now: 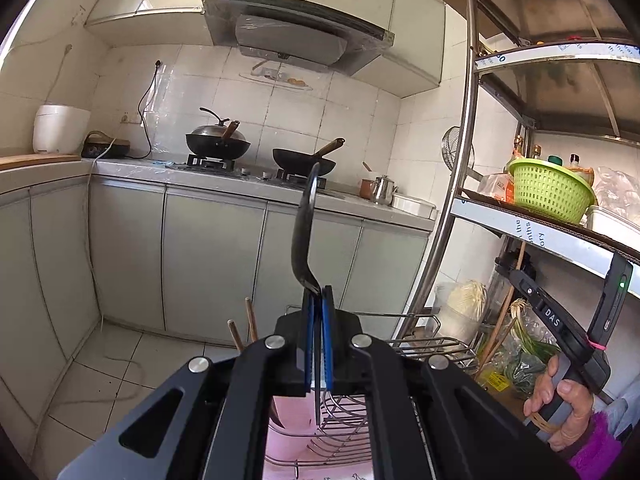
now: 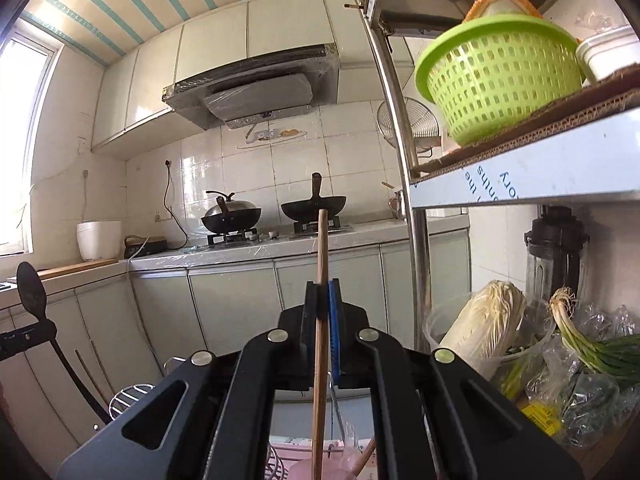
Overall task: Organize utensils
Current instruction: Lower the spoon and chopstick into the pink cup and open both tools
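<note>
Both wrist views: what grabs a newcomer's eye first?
The left tongs are shut on a black long-handled spoon standing upright mid-frame. The right tongs pinch a thin wooden chopstick, also upright. A bright green perforated plastic basket sits on the metal shelf at upper right.

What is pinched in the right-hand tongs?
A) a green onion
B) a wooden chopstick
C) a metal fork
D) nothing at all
B: in the right wrist view the right tongs are shut on a thin wooden chopstick that sticks up past their tips.
</note>
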A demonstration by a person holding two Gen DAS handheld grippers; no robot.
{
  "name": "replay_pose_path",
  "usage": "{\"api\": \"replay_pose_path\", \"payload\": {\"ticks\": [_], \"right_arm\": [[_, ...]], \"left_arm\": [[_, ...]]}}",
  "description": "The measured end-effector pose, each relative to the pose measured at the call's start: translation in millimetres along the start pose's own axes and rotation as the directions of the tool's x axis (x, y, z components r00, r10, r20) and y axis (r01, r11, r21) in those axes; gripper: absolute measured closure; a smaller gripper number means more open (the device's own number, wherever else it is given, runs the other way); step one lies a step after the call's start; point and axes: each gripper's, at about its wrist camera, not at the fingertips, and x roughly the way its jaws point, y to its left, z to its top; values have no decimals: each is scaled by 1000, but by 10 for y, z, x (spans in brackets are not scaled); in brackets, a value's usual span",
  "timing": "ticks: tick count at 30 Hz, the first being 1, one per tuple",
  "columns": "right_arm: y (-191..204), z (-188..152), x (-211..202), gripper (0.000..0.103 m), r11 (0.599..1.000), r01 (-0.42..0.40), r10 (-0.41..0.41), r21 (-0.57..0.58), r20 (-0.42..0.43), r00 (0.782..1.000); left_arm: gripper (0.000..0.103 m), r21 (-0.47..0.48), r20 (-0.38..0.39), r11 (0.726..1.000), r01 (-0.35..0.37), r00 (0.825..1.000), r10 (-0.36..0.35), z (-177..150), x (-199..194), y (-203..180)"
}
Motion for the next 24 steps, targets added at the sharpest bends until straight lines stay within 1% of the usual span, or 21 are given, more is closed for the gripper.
{"api": "replay_pose_path", "payload": {"ticks": [6,11,18,24], "right_arm": [[-9,-193,-147,97,1000,-10,11,20,-40,999],[-48,-360,-236,97,999,-11,15,39,-86,996],[-86,-540,-255,97,998,-5,13,56,-140,990],[-84,-626,-269,97,998,-1,11,61,-170,985]], "left_arm": [[100,12,8,1000,-19,1000,19,0,45,-31],[100,80,0,995,-62,998,62,-133,114,-115],[100,110,-95,992,-57,993,68,-411,312,-140],[100,88,-181,995,-54,981,69,-679,497,-60]]}}
